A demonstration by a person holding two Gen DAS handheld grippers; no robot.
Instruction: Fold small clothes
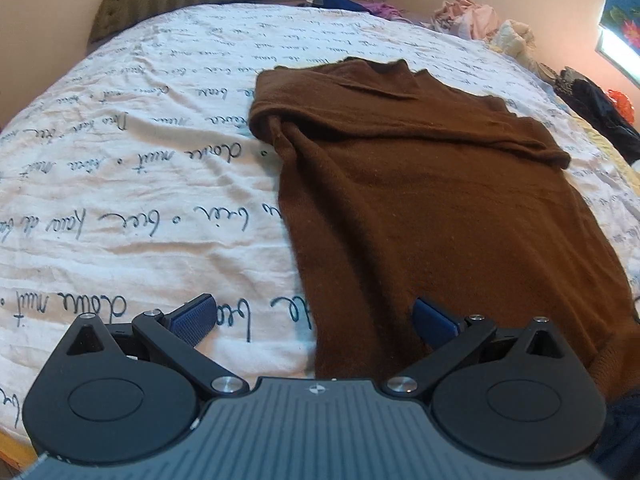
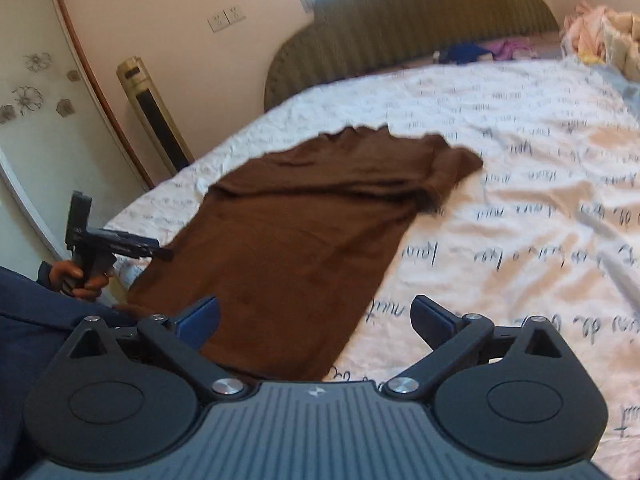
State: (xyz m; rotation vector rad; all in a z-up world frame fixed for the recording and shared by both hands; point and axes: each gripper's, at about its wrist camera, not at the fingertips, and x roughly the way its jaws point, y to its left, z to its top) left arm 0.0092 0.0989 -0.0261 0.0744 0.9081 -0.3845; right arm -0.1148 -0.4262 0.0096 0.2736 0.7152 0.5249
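Note:
A brown knit sweater [image 1: 432, 200] lies flat on the bed, its sleeves folded in across the chest, collar toward the headboard. My left gripper [image 1: 316, 320] stands open above the sweater's near left hem corner, nothing between its blue pads. In the right wrist view the same sweater [image 2: 296, 232] runs from the near hem up to the collar. My right gripper [image 2: 316, 318] stands wide open over the hem's right corner, holding nothing. The left gripper [image 2: 160, 254] shows there too, held in a hand at the sweater's left edge.
The bedsheet [image 1: 140, 184] is white with dark handwriting print. A padded headboard [image 2: 420, 12] closes the far end. Piled clothes [image 1: 472, 16] lie at the far right, dark items [image 1: 600, 108] along the right edge. A tall floor unit [image 2: 154, 116] stands by the wall.

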